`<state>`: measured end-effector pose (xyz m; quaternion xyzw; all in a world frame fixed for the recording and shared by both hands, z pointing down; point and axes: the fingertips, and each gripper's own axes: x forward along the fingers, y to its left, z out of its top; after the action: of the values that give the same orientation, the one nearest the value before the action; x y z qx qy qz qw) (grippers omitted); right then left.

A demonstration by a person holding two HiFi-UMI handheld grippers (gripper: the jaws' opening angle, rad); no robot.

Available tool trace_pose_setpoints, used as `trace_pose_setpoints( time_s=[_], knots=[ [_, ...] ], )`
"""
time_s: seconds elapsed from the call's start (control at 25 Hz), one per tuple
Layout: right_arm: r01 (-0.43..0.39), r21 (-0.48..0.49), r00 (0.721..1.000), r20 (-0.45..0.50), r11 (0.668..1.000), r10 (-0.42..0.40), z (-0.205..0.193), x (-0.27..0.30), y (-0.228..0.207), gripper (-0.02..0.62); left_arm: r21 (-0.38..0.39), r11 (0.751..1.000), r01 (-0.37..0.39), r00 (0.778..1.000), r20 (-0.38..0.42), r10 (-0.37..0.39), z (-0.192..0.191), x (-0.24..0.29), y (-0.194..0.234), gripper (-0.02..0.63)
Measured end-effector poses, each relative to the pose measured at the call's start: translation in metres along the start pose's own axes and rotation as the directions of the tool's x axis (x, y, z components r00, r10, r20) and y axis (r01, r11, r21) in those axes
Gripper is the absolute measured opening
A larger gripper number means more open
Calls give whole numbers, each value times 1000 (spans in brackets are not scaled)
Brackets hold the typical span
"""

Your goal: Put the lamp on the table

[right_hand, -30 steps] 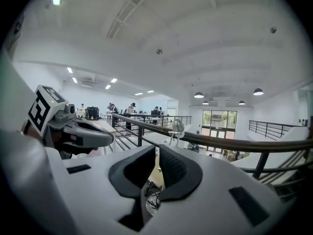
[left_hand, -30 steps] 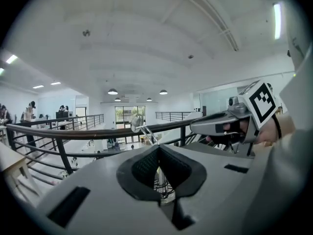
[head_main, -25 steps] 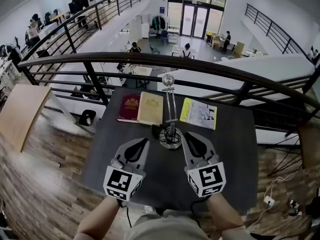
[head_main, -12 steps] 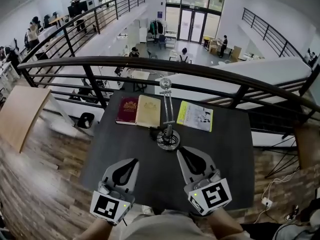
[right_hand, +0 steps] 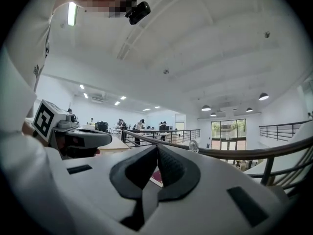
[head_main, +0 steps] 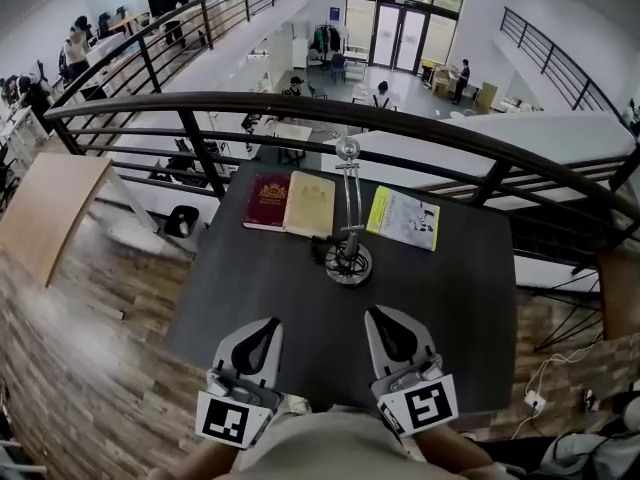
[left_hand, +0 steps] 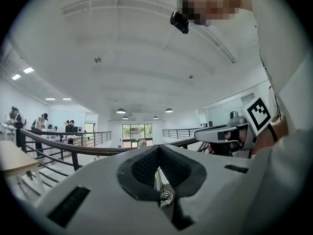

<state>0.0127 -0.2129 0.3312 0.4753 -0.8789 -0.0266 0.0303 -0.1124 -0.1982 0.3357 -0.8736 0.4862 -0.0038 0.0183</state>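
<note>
We hold the left gripper (head_main: 268,324) and the right gripper (head_main: 379,315) level at bottom centre. The left jaws are together, the right have just closed, both empty. The lamp (head_main: 349,230) stands upright mid-table (head_main: 240,288), apart.

Head view: bright, even daylight. The main source is the glass doors (head_main: 400,18) at the far end, slightly blown out. The dark table (head_main: 250,298) is matte, with no glare and only faint shadows. The fisheye lens bends the railing (head_main: 300,103) into an arc, and the wood floor (head_main: 60,338) smears toward the lower left edge.

Both gripper views: a round image inside a black border, with strong barrel distortion. The white ceiling (left_hand: 146,48) is evenly lit by round ceiling lights (left_hand: 121,110). One strip light (right_hand: 72,12) flares. The left gripper (left_hand: 157,148) and right gripper (right_hand: 156,148) sit close to the lens and look soft; the background is sharper.
</note>
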Motion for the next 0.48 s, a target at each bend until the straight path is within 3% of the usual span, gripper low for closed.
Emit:
trace_pose_setpoints(
  time_s=[0.48],
  knots=[
    [-20, 16, 1000, 0, 1000, 20, -9, -3, 10, 0, -6, 999, 41, 997, -71, -42, -24, 1, -19, 5]
  ],
)
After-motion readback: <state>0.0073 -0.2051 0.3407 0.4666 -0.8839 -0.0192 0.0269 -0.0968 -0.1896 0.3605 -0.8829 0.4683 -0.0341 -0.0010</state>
